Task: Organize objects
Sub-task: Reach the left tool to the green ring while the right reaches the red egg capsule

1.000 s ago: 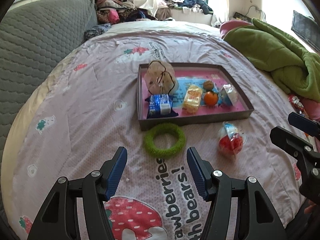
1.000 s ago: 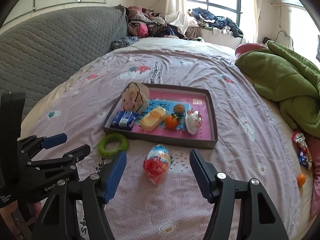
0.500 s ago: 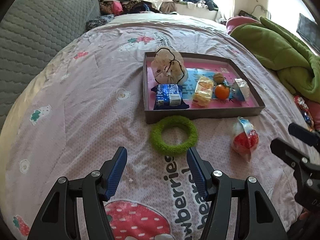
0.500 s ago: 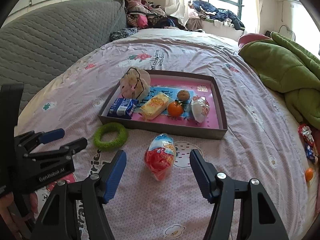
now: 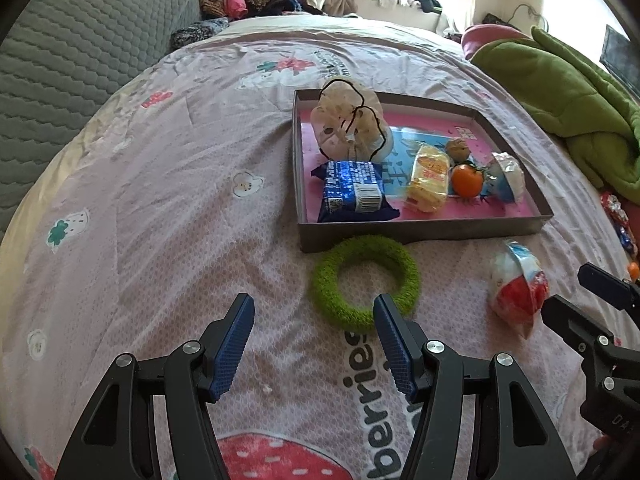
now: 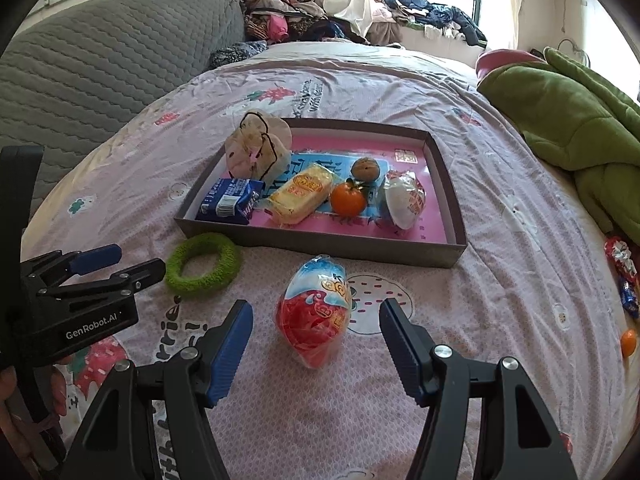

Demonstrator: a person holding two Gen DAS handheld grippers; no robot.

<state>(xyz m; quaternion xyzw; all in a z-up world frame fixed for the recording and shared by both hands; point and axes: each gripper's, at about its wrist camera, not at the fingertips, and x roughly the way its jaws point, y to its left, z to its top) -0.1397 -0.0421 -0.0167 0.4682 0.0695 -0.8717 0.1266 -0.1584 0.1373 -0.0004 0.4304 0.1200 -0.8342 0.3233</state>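
A brown tray with a pink floor sits on the pink bedspread, holding a blue snack pack, a yellow pack, an orange, a walnut, a wrapped egg and a drawstring pouch. In front of it lie a green fuzzy ring and a red-and-blue wrapped egg toy. My left gripper is open, just short of the ring. My right gripper is open with the egg toy between its fingers, untouched.
A green blanket is heaped on the right. Wrapped sweets and a small orange lie near the right bed edge. A grey quilted headboard stands at left, and piled clothes at the far end by the window.
Both grippers have come down and forward. The ring now lies close to the left fingertips, and the egg toy has come between the right fingers. Both stayed open.
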